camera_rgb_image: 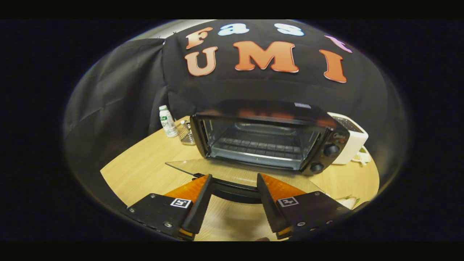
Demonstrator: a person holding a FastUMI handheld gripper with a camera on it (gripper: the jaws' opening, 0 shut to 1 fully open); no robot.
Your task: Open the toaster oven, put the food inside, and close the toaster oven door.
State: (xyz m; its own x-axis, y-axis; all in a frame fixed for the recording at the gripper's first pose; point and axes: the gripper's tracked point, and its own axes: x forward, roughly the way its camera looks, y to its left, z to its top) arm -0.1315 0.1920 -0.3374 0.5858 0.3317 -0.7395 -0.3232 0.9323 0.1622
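Black toaster oven (pixel 268 136) sits on the wooden worktop (pixel 145 170) just beyond the claw (pixel 233 181), its glass door (pixel 217 168) folded down. The claw is spread, door handle (pixel 233 190) between its fingers. Two knobs; one bottle (pixel 167 121) beyond-left.

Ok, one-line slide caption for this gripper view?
Open gripper at the handle of the toaster oven's lowered glass door, rack bare.

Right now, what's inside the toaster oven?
The toaster oven stands open, glass door folded down flat. Inside sits a bare wire rack; no food on it. The open tool flanks the door handle.
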